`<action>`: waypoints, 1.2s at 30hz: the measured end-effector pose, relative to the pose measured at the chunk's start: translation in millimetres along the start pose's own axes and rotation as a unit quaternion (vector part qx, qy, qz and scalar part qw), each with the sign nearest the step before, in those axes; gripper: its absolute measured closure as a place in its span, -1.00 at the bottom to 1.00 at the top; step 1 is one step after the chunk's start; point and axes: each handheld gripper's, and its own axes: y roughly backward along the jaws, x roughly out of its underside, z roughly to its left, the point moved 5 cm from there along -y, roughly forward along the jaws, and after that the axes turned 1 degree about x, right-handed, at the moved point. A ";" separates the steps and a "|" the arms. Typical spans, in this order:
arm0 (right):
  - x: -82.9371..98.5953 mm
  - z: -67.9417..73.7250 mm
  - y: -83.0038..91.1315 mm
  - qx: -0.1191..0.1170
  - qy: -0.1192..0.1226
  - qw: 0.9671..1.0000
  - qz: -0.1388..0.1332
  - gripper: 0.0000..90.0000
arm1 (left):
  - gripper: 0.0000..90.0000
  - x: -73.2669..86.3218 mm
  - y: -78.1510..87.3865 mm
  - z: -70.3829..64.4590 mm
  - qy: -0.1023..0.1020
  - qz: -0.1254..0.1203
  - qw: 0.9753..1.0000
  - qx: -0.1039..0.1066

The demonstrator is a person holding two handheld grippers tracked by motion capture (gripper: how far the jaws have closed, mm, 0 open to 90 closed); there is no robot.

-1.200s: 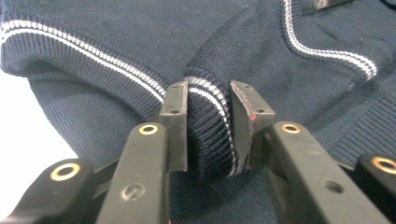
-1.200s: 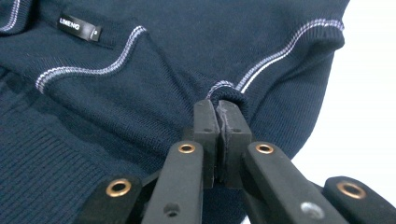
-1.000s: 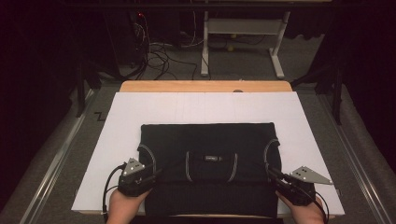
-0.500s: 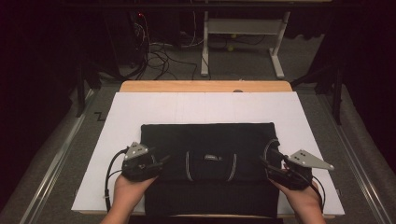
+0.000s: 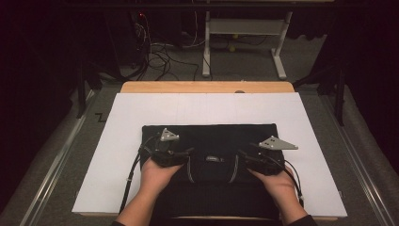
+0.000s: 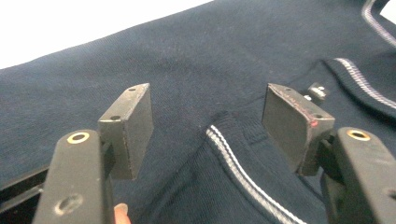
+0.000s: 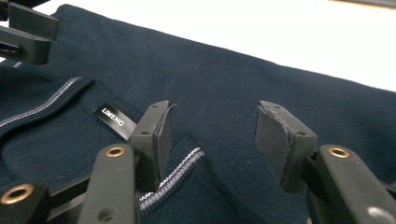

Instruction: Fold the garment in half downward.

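A dark navy polo shirt (image 5: 211, 136) lies flat and folded on the white sheet (image 5: 207, 110), collar toward me. My left gripper (image 5: 187, 152) hovers over the left side of the collar and is open. In the left gripper view, the left gripper (image 6: 212, 116) has a collar tip with white stripes (image 6: 231, 156) between its pads, not pinched, and a small button (image 6: 317, 88) beyond. My right gripper (image 5: 242, 154) is open over the collar's right side. The right gripper (image 7: 217, 135) straddles the other striped collar tip (image 7: 180, 172), near a black LIMENG label (image 7: 114, 116).
The sheet covers a wooden table whose far edge (image 5: 207, 87) shows. Beyond it on the floor are a white desk frame (image 5: 244, 42) and tangled cables (image 5: 160, 56). Metal rails (image 5: 56, 155) run along both sides. White sheet lies bare around the shirt.
Both grippers have moved forward and inward, from the shirt's near corners to the collar in the middle. Both hands now rest over the shirt.
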 end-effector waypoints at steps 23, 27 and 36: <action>24.0 14.7 -44.1 -0.023 -0.006 0.996 0.087 0.72 | 0.65 17.8 -32.1 -13.1 -0.008 0.040 0.999 0.013; 21.7 19.2 -37.2 -0.018 0.021 0.998 0.065 0.78 | 0.67 16.9 -18.3 -16.6 -0.008 -0.001 1.000 0.013; 19.0 33.8 4.3 -0.050 0.032 0.998 -0.008 0.80 | 0.67 29.3 27.6 -33.4 -0.048 -0.077 0.996 0.020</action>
